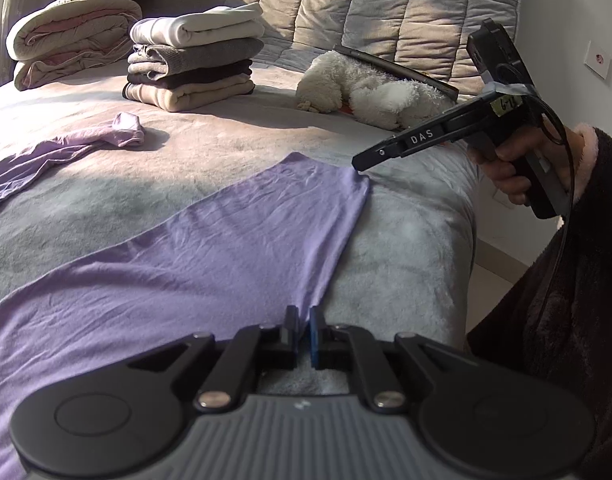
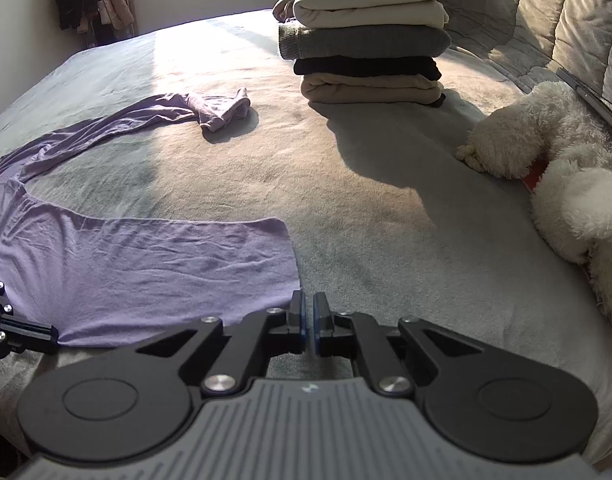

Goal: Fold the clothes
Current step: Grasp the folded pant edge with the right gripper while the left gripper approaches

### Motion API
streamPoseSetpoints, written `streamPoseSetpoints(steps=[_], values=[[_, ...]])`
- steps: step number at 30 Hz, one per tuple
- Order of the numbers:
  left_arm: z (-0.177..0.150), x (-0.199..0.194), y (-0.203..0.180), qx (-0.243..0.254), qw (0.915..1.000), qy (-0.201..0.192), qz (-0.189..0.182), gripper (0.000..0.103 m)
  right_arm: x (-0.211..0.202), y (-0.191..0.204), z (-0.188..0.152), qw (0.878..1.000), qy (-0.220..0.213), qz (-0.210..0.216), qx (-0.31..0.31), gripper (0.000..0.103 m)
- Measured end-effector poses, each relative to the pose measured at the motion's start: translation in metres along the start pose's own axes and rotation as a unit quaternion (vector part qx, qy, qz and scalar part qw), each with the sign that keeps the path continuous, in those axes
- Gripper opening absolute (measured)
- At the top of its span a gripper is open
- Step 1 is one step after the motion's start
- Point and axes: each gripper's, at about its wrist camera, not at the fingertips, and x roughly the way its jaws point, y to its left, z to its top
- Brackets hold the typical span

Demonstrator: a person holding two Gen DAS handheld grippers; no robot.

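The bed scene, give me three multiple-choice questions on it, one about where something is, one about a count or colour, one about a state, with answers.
1. Where does the white plush toy lie?
A. On top of the folded stack
B. On the bed, near the quilted headboard
C. On the lilac garment

2. How many folded garments are in the stack of folded clothes?
A. Two
B. Four
C. Seven

3. How does the lilac long-sleeved garment lie?
A. Spread out flat on the bed, one sleeve stretched away
B. Folded into a neat square
C. Hanging from a hook

Answers:
1 B: the toy sits on the bed beside the quilted headboard.
2 B: cream, grey, dark and beige layers show.
3 A: its body lies flat, and a sleeve trails off across the bed.
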Motion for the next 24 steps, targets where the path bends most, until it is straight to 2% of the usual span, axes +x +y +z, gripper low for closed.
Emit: streamPoseSetpoints(steps=[1,2,3,6,10,19,22,24], values=[[0.001,0.000,-0.001,0.001,1.0000,-0.005,0.001,0.040,0.001,-0.003,0.003,1.000,-0.004,0.014,0.006,0.022],[0.003,-0.001,0.000,-0.004,0.9999,-0.012,0.003,0.049,0.002,-0.005,0.005,1.000,-0.003,0.020,0.012,0.034],[0.006,-0.001,0.001,-0.012,0.9997,-0.021,0.006,0.050,0.003,-0.007,0.007,1.000,-0.001,0.025,0.018,0.039],[0.023,0.008,0.011,-0.036,0.9991,-0.018,0.014,0.050,0.005,-0.010,0.007,0.999,0.006,0.031,0.024,0.039],[0.054,0.035,0.021,-0.051,0.9982,-0.006,0.030,0.050,0.005,-0.010,-0.003,0.999,0.013,0.035,-0.011,0.039],[0.110,0.116,0.010,-0.028,0.9967,0.036,0.068,0.050,0.004,-0.008,-0.025,0.997,-0.001,0.042,-0.058,0.037],[0.119,0.129,0.007,-0.030,0.9963,0.043,0.068,0.049,0.003,-0.011,-0.026,0.997,-0.005,0.056,-0.046,0.036],[0.123,0.137,0.002,-0.033,0.9954,0.046,0.077,0.048,0.003,-0.013,-0.026,0.997,-0.006,0.064,-0.036,0.031]])
